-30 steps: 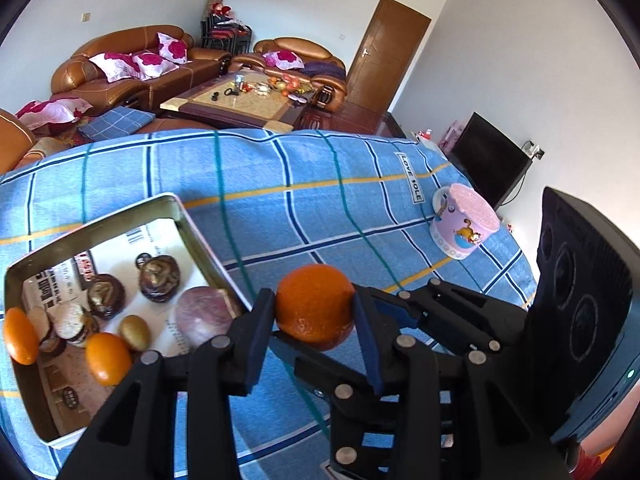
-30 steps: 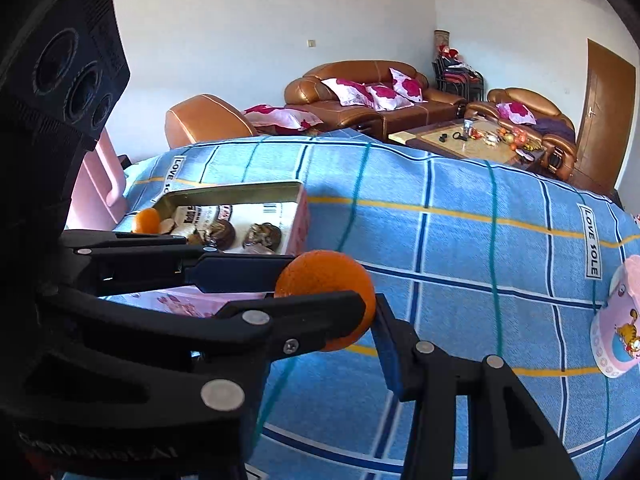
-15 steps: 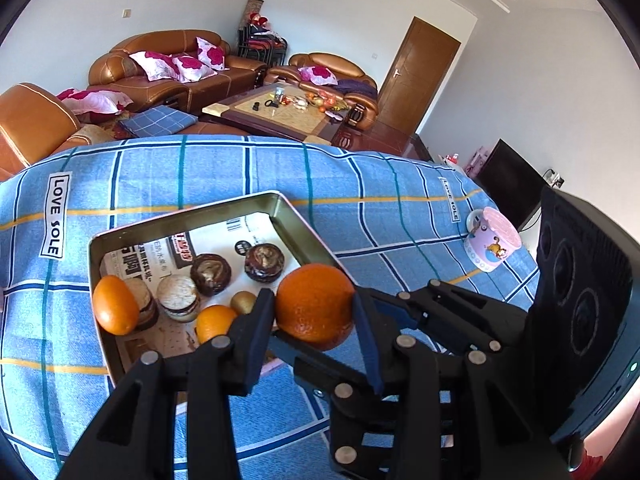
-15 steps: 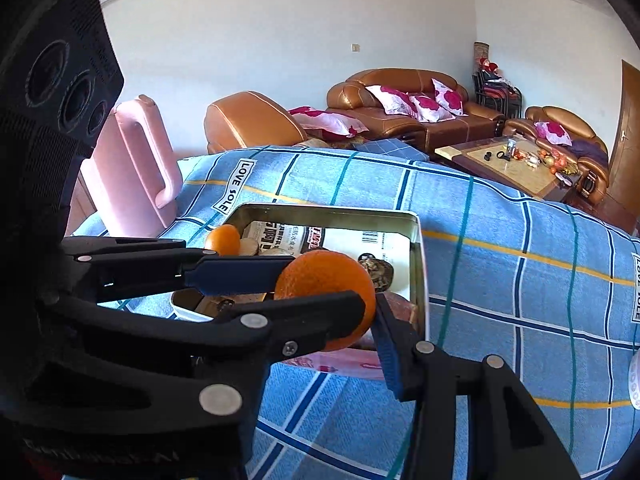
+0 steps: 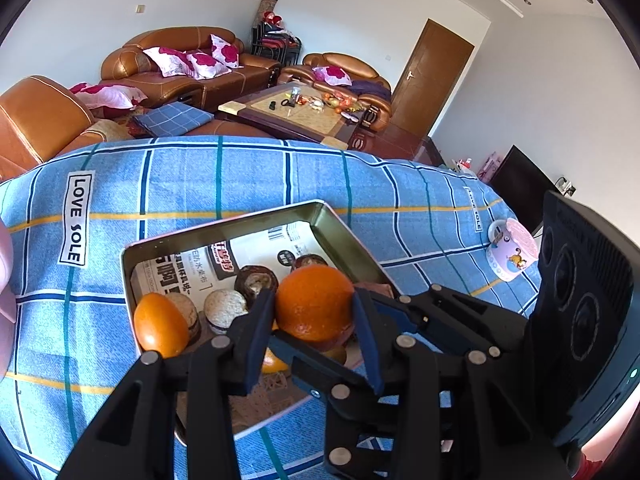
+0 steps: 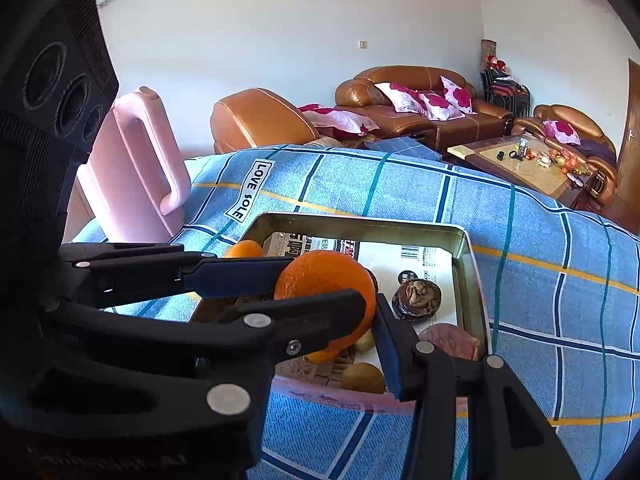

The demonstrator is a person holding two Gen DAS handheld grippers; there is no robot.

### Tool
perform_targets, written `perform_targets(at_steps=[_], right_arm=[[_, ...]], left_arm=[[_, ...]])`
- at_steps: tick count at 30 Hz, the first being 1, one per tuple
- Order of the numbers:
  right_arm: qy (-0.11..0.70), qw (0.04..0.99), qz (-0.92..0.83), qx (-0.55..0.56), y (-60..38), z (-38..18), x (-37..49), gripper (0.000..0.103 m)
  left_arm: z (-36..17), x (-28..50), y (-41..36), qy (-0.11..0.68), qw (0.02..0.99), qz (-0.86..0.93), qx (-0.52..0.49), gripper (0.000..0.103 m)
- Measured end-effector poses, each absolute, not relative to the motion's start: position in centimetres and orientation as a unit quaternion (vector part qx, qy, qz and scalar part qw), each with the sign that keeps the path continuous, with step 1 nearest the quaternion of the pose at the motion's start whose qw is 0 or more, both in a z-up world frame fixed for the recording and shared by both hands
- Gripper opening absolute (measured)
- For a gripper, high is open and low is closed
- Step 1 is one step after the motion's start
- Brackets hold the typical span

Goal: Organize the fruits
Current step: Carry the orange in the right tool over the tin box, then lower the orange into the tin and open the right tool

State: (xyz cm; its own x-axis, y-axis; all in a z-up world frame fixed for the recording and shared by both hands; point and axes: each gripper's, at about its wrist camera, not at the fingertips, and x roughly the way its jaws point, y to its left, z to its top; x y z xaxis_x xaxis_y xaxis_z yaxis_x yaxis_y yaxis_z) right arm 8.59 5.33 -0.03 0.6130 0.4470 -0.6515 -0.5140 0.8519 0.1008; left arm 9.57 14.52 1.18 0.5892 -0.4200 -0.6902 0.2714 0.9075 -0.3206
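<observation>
- Both grippers grip one orange (image 5: 314,307): the left gripper (image 5: 314,312) has its fingers clamped on the orange's sides, and the right gripper (image 6: 328,300) has its fingers clamped on it likewise.
- We place the orange above the tin (image 5: 224,226), over its near half, clear of the floor.
- Below it in the tin lie a second orange (image 5: 160,324), brown fruits and a kiwi (image 6: 362,378).
- We judge the drop is straight down; the bare paper lies in the tin's far half.
- The tin sits on the bench cloth (image 5: 200,176); a cup (image 5: 512,250) stands well apart from the tin.
</observation>
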Motion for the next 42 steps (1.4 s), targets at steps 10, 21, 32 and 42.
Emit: perform_targets(at_steps=[10,21,32,42], right_arm=[[0.351,0.902,0.250,-0.034,4.6,-0.1,11.1,0.048],[0.364,0.901,0.233,-0.031,4.5,-1.1,14.0,0.048],[0.382,0.895,0.226,-0.055,5.3,-3.1,15.8,0.048],[0.370,0.897,0.231,-0.068,5.6,-3.2,15.4,0.049]], left_arm=[[1.3,12.5,13.8,0.414,0.884,-0.198,-0.085,0.042],[0.0,15.3,13.7,0.430,0.876,-0.197,-0.099,0.042],[-2.9,17.1,14.6,0.456,0.856,-0.204,-0.131,0.042],[-3.0,16.8,14.7,0.456,0.860,-0.194,-0.123,0.042]])
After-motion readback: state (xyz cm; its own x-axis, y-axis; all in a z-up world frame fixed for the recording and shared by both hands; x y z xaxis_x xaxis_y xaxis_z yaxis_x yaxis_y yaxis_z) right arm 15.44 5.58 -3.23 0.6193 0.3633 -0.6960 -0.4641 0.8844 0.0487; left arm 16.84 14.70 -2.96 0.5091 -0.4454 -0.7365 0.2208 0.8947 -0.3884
